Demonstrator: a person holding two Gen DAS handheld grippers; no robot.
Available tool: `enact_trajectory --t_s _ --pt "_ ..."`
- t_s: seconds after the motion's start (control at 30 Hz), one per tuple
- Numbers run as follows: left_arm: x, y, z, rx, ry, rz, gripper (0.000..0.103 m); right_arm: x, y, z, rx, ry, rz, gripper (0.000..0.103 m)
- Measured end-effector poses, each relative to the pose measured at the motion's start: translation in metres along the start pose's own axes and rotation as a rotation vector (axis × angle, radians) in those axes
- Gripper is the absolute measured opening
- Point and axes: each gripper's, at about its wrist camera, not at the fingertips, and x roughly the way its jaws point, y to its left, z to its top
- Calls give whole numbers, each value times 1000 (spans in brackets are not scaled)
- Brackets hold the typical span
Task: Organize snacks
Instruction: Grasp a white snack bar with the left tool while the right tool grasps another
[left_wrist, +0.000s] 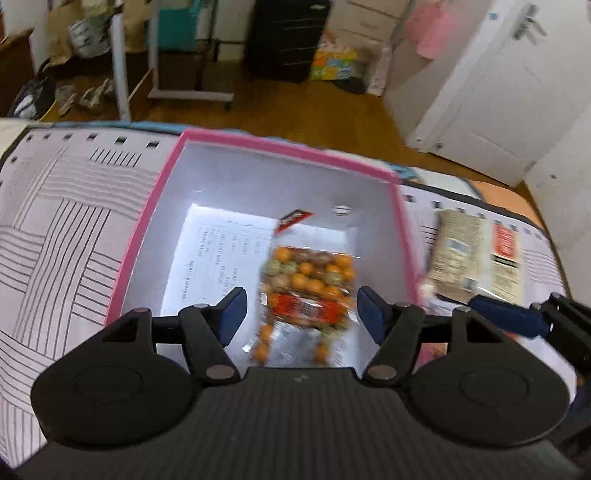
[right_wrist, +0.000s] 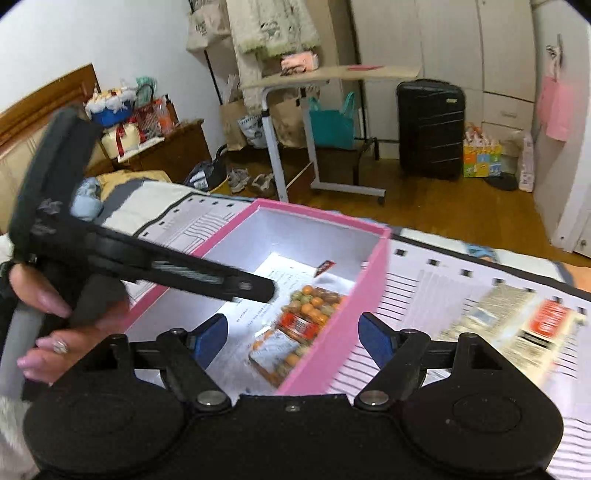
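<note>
A pink-rimmed box (left_wrist: 280, 146) (right_wrist: 325, 214) with a white inside stands on the patterned bedspread. In it lies a clear bag of orange and green snack balls (left_wrist: 310, 291) (right_wrist: 295, 328), blurred, and a small red packet (left_wrist: 293, 218) (right_wrist: 325, 266) sits near the far wall. My left gripper (left_wrist: 301, 314) hangs open over the box, with the bag between its blue pads and untouched by them. My right gripper (right_wrist: 293, 332) is open and empty, straddling the box's right wall. A beige snack packet with a red label (left_wrist: 476, 254) (right_wrist: 517, 328) lies on the bed to the right of the box.
The bedspread (left_wrist: 66, 229) ends at a wooden floor (right_wrist: 443, 206). Beyond stand a rolling side table (right_wrist: 325, 77), a black suitcase (right_wrist: 430, 127), bags and a white door (left_wrist: 498, 85). A person's hand (right_wrist: 55, 332) holds the left tool at the left.
</note>
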Motion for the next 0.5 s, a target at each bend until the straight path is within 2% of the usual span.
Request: enact_trajectory --t_s 0.07,0.23,0.37,0.5 --pt "-24 -16 -5 66 -30 -30 65 -30 -9 -5 5 -12 -20 82" --pt "-72 -56 -24 202 -97 -113 63 -73 -33 -21 51 -23 -81 82" --pt "-78 -85 -44 256 -108 -150 62 -96 -42 -43 69 -40 -151 82" --pt "-75 -115 -61 310 -144 -149 54 -111 -49 -76 78 -54 -226 82"
